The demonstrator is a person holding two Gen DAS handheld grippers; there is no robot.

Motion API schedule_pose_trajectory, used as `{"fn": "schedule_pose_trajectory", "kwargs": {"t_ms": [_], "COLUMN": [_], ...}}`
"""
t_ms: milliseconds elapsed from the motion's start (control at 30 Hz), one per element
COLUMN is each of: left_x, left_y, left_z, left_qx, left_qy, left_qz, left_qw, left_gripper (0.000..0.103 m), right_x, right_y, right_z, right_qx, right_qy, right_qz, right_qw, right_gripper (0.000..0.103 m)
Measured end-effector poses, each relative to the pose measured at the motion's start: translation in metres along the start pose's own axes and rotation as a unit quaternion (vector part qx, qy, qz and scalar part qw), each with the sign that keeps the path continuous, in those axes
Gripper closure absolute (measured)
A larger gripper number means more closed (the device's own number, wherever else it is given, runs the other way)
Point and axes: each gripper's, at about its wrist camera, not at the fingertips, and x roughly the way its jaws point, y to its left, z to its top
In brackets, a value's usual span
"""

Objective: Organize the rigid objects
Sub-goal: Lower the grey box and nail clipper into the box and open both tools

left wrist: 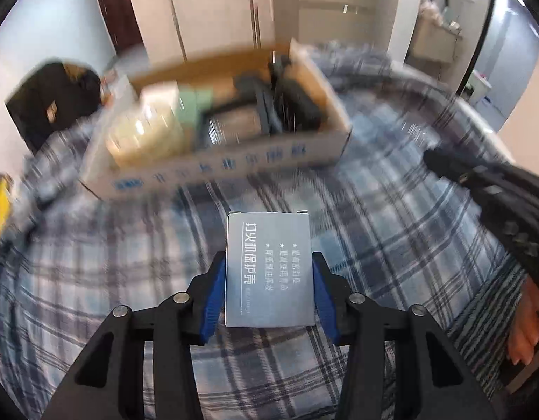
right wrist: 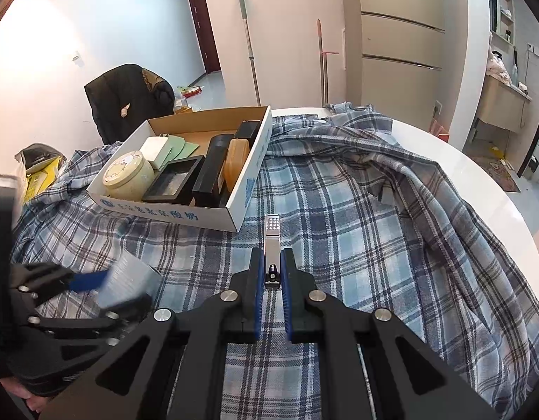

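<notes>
The left view is motion-blurred, so the carton (left wrist: 213, 171) at 11 o'clock and its contents smear. One grey box (left wrist: 268, 268) with white lettering sits clamped between the left gripper (left wrist: 269, 280) pads. The right gripper (right wrist: 272, 276) is closed on one shiny clipper (right wrist: 271, 245), carton (right wrist: 213, 217) at 11 o'clock

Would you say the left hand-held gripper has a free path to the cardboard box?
Probably yes: the left hand-held gripper, shut on the grey box, faces the cardboard box across bare plaid cloth.
</notes>
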Motion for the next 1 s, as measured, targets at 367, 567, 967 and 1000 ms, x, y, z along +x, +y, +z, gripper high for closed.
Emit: {"fn": "schedule_pose_trajectory", "kwargs": {"t_ms": [367, 567, 967, 1000], "left_x": [-0.08, -0.121, -0.127, -0.117], "left_y": [0.005, 0.024, 0.052, 0.055], "left_z": [-0.01, 0.004, 0.117, 0.126], "left_qx": [0.026, 0.013, 0.013, 0.009], "left_qy": [-0.143, -0.201, -0.266, -0.263], "left_qz": [0.021, 0.023, 0.004, 0.009], "left_qw": [0.9892, 0.9792, 0.9639, 0.9647], "left_gripper": [0.054, 0.054, 0.054, 0.054], "right_x": [-0.025, -0.05, -0.072, -0.065], "right_y": [0.012, 0.016, 0.048, 0.049], "right_z": [0.002, 0.022, 0.134, 0.142], "right_qx": [-0.021, -0.011, -0.004, -0.001], "right_qy": [-0.062, -0.072, -0.138, -0.139], "right_qz": [0.027, 0.036, 0.047, 0.046], "right_qw": [0.998, 0.997, 0.989, 0.989], "right_gripper": [0.094, 0.094, 0.094, 0.094]}}
